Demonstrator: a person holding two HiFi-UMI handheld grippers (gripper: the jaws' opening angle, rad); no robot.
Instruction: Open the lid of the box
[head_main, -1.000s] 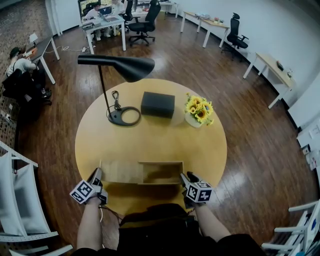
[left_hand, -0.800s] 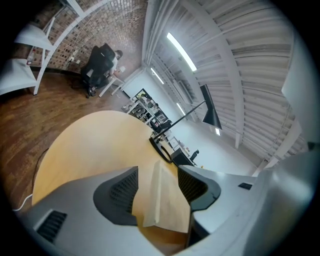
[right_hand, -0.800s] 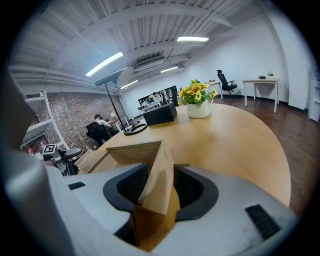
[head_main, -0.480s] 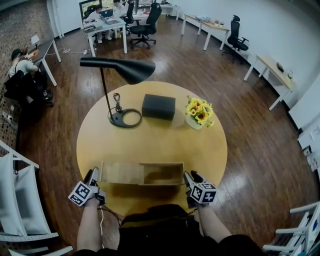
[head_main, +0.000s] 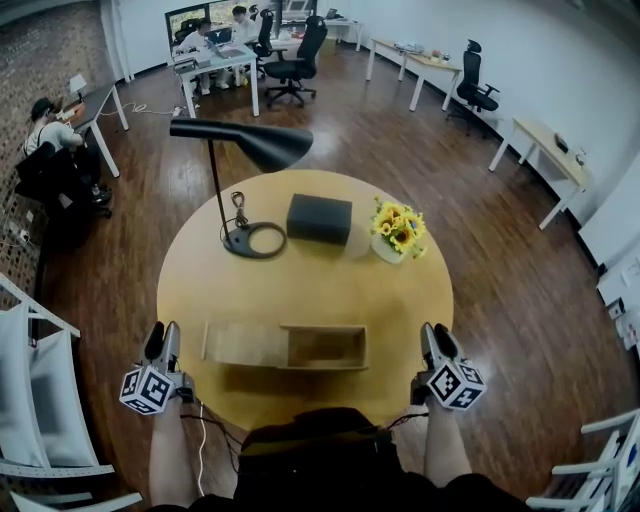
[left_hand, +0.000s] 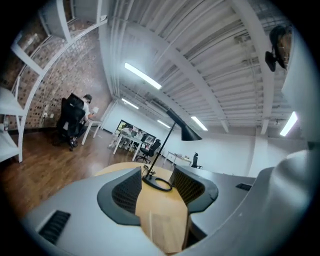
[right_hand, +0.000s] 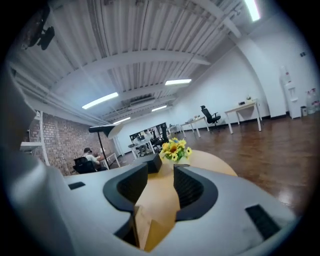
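Found the left gripper (head_main: 162, 338) at lower left of the head view, just off the table's (head_main: 300, 290) rim and clear of the lid (head_main: 240, 343). Saw in its own view the pads (left_hand: 127, 190) standing moderately apart and closing, pressing on nothing, with only tabletop and a pale wooden edge low between them, probably the lid's end, though too close and blurred to confirm. Found the right gripper (head_main: 436, 338) at lower right, beside the table edge and apart from the box (head_main: 322, 347). Saw its pads (right_hand: 187, 189) set wide, holding nothing and touching nothing. Located the wooden box at lower centre of the head view, near the table's front edge, between the two grippers. Noted the lid drawn out to the left, lying flat against the box's left end, and the compartment exposed. Recorded beyond it, toward frame centre: a black lamp (head_main: 240, 142) with ring base at left, a dark case (head_main: 319, 219) in the middle, sunflowers (head_main: 398, 228) at right, all well apart from the box. Observed nothing standing between either gripper and the box.
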